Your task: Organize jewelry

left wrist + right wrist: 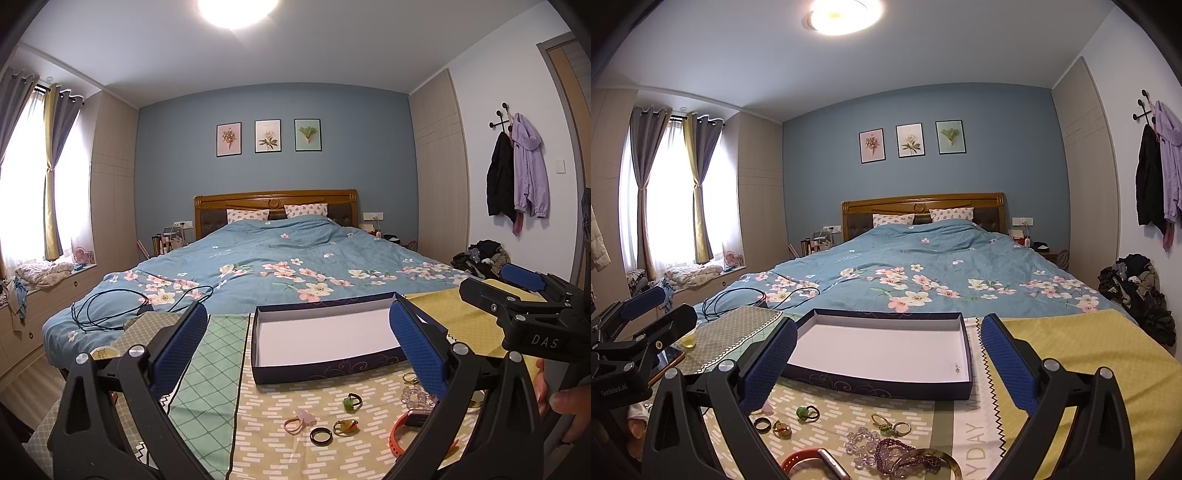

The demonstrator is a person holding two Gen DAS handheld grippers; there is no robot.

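Closest to our lenses lies the jewelry, scattered on a patterned cloth (pixel 849 410) spread over the foot of the bed (pixel 280 258). We see a black ring (pixel 320 435), an amber ring (pixel 345 426), a green-stone ring (pixel 351 401) and a pink-stone ring (pixel 300 424) lying apart from one another. Beside them to the right sit an orange watch band (pixel 803 459), a clear bead bracelet (pixel 862 445), a purple bead bracelet (pixel 903 456) and a gold bangle (pixel 945 459), these last three touching or overlapping. Two more small rings (pixel 890 424) lie just ahead of the beads.

Behind the jewelry stands an open dark blue box (pixel 258 365) with a white floor; one tiny item (pixel 956 367) rests near its right front corner, too small to identify.

Our left claw (pixel 297 350) hangs over the rings with its blue pads spread wide, gripping nothing. Our right claw (pixel 888 354) hangs likewise, wide apart and empty, over the bracelets.

Farther out, a black cable (pixel 110 306) lies on the flowered blue quilt, a phone (pixel 670 356) and a small cup (pixel 689 339) sit at the left, and coats (pixel 517 173) hang on the right wall.
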